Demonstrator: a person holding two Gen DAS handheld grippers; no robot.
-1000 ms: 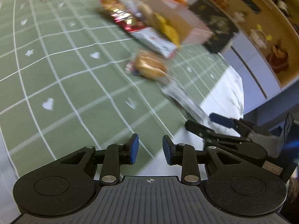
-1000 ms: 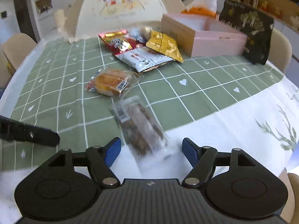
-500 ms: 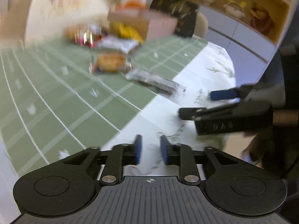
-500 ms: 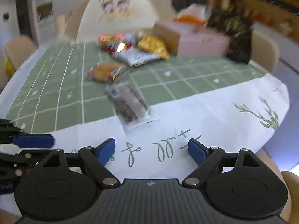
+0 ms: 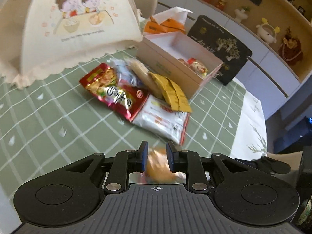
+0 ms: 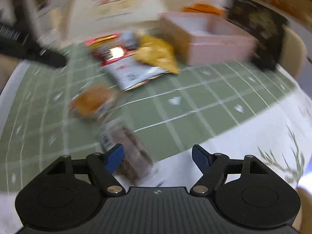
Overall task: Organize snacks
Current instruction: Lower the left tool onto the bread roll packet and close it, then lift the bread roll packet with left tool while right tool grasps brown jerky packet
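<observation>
My left gripper hovers over the green checked cloth with only a narrow gap between its jaws. The orange bun packet shows blurred through that gap, lying on the table below, not gripped. Beyond it lie a red packet, a white packet and a yellow packet, beside an open pink box with some snacks inside. My right gripper is wide and its jaws are closing. A clear packet of brown snacks lies on the table under its left finger, untouched. The bun packet lies further ahead.
A cream food cover with a cartoon print stands at the back left. An orange tissue box and a black lid sit behind the pink box. Chairs ring the round table, and shelves with figurines line the right wall.
My left gripper has swung from the table's near edge towards the snack pile and now hangs over the bun packet. My right gripper has moved forward over the brown packet, its jaws slightly narrower.
</observation>
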